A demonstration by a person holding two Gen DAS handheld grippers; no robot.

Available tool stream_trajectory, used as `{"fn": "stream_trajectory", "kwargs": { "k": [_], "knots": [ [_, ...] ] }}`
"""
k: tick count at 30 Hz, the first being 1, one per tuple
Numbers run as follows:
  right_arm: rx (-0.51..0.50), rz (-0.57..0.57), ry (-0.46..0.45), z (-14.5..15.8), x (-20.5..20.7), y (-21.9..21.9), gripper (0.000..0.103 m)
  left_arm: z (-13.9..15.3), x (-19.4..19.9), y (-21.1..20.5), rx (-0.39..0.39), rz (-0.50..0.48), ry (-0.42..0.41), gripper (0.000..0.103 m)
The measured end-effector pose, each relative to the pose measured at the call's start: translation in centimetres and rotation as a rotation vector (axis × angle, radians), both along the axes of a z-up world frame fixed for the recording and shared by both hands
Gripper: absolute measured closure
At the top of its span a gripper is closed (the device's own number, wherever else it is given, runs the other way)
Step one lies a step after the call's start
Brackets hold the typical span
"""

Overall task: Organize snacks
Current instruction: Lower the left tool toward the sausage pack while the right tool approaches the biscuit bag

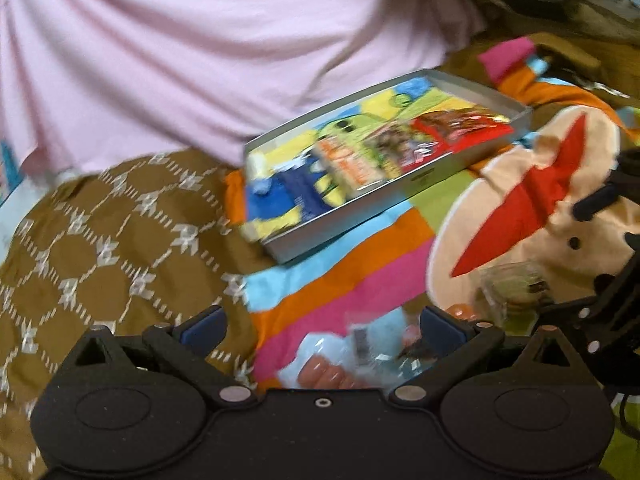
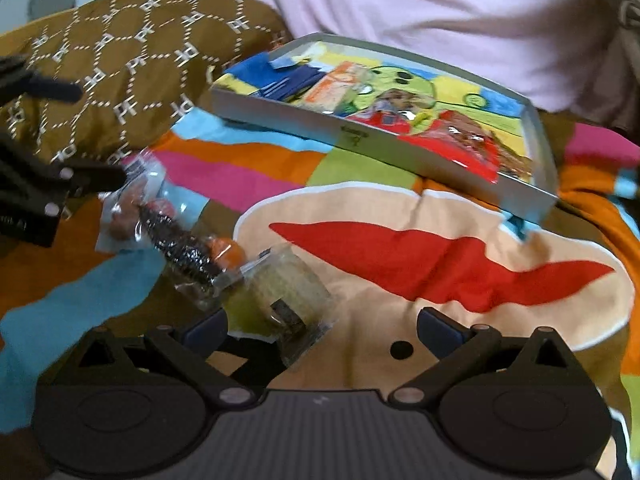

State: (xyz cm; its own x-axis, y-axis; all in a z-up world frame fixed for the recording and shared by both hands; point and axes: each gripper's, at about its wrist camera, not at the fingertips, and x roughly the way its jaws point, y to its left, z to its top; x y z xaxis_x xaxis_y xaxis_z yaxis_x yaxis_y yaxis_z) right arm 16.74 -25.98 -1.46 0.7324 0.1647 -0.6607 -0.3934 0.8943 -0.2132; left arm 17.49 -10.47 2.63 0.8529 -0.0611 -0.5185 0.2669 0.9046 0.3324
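Mid-collection, by the look of it: several packets already lying in the shallow grey tray (image 1: 452, 160), a few loose ones yet to be gathered from the patterned blanket (image 1: 340, 256).

Left gripper (image 1: 322, 330) with jaws wide apart, clamped on nothing, hovering just over a pale blue packet (image 1: 340, 354) on the blanket. Right gripper (image 2: 322, 328) likewise spread, empty, its left fingertip (image 2: 206, 326) just beside a clear wrapper holding a yellowish cake (image 2: 280, 300).

Likely next: lowering one gripper around the nearest packet, closing on the crinkly wrapper without crushing the contents, then carrying it across to the tray. Soft bedding underneath, so probably some give under pressure; thin film likely to slip unless caught squarely. Tray tilted on the folds of the blanket and resting near the person's pink shirt (image 1: 200, 40), so placement best kept toward the middle.

Only in the right wrist view: the loose row laid out plainly, with a brownish snack in clear film (image 2: 124, 216), a dark glittery packet (image 2: 180, 248) and an orange sweet (image 2: 230, 254) touching or overlapping one another, and the left gripper's black frame at the far left edge. Only in the left wrist view: the blue packet directly between the jaws, plus the tray's near corner. Heavy blur in both, packet labels unreadable.
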Motion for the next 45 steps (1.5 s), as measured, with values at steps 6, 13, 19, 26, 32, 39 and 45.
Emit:
{"fn": "stream_trajectory", "kwargs": {
  "k": [6, 13, 19, 26, 32, 39, 45],
  "knots": [
    [0.017, 0.065, 0.012, -0.4, 0.6, -0.7, 0.000, -0.6, 0.6, -1.9, 0.052, -0.190, 0.045, 0.001],
    [-0.029, 0.185, -0.012, -1.4, 1.1, -0.2, 0.000, -2.1, 2.5, -4.0, 0.171, -0.431, 0.154, 0.001],
    [0.024, 0.225, 0.014, -1.9, 2.4, -0.7, 0.001, -3.7, 4.0, -4.9, 0.246, -0.572, 0.281, 0.001],
    [0.100, 0.213, 0.031, -2.4, 3.5, -1.5, 0.005, -4.7, 5.6, -4.5, 0.221, -0.578, 0.437, 0.012],
    [0.130, 0.202, 0.049, -2.3, 3.9, -1.7, 0.018, -5.0, 5.3, -3.6, 0.197, -0.504, 0.498, 0.031],
    [0.142, 0.193, 0.074, -2.4, 3.9, -1.6, 0.023, -5.0, 4.2, -3.5, 0.176, -0.405, 0.530, 0.051],
    [0.130, 0.177, 0.072, -2.4, 3.8, -1.3, 0.023, -4.6, 3.6, -2.1, 0.034, -0.281, 0.564, 0.057]
  ]
}}
